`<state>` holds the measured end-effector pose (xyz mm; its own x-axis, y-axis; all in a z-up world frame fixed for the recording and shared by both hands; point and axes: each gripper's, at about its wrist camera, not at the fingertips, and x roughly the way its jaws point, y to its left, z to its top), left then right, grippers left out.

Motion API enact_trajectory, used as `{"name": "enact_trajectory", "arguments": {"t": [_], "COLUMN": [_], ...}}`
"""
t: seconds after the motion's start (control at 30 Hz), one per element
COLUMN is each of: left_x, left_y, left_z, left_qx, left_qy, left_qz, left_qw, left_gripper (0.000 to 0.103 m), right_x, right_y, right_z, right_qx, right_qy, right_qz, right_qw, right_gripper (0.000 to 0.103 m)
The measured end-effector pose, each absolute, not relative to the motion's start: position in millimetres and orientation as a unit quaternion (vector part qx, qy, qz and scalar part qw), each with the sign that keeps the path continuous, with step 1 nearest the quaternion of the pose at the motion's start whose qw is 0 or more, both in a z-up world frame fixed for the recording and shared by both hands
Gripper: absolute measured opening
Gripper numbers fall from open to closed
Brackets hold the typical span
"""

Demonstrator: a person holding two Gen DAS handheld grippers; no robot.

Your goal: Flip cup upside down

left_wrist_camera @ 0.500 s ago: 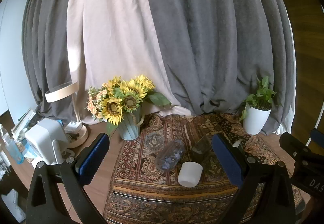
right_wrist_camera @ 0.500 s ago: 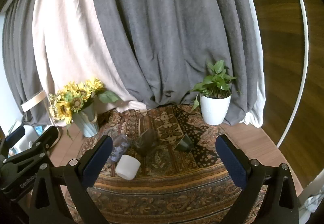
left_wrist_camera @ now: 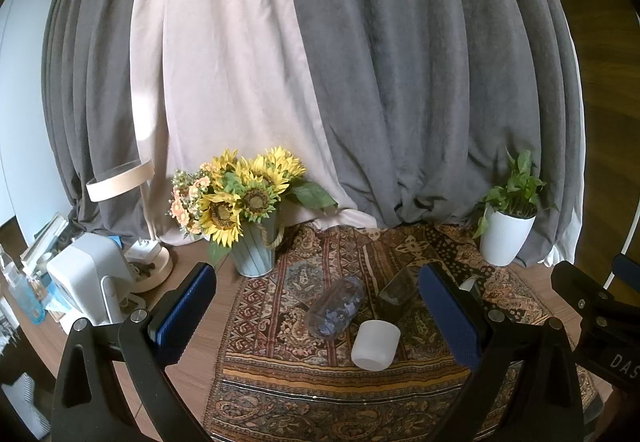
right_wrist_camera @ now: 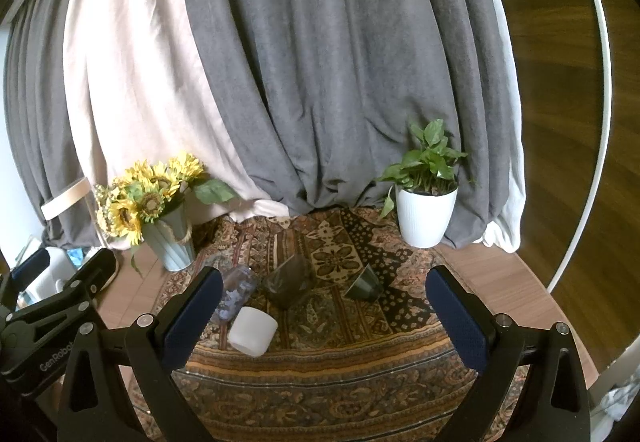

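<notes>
Your left gripper and right gripper hover with jaws spread wide, holding nothing. On the woven patterned rug lie four cups on their sides: a matte white cup nearest, a clear violet-speckled cup, a smoky faceted cup, and a small dark cup farther right.

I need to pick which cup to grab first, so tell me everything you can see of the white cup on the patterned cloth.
The white cup is short, plain, matte and opaque, plastic or ceramic by its look, with no handle visible. It lies tipped on its side on the patterned cloth, nearest the cameras. Just behind it lies a clear bottle-like container; contact cannot be judged. No gripper touches it.
</notes>
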<state>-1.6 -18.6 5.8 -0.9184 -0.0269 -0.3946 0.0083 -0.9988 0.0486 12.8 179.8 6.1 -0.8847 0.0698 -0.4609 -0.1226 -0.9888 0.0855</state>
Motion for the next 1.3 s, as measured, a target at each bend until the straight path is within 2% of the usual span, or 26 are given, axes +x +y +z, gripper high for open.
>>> {"name": "enact_trajectory", "arguments": {"t": [0.83, 1.3], "left_x": [-9.2, -55.4], "left_y": [-20.6, -59.0], "left_z": [5.0, -43.5], "left_qx": [0.206, 0.269], "left_qy": [-0.030, -0.039], "left_qz": [-0.978, -0.962], "left_qw": [0.005, 0.035], "left_gripper": [0.103, 0.103], "right_x": [11.2, -42.0], "right_y": [175.9, 136.3], "right_z": [1.9, -47.7], "right_qx": [-0.237, -0.300], "right_qy": [0.050, 0.047], "right_qz": [0.969, 0.952], "right_qw": [0.051, 0.029], "right_gripper": [0.102, 0.102]}}
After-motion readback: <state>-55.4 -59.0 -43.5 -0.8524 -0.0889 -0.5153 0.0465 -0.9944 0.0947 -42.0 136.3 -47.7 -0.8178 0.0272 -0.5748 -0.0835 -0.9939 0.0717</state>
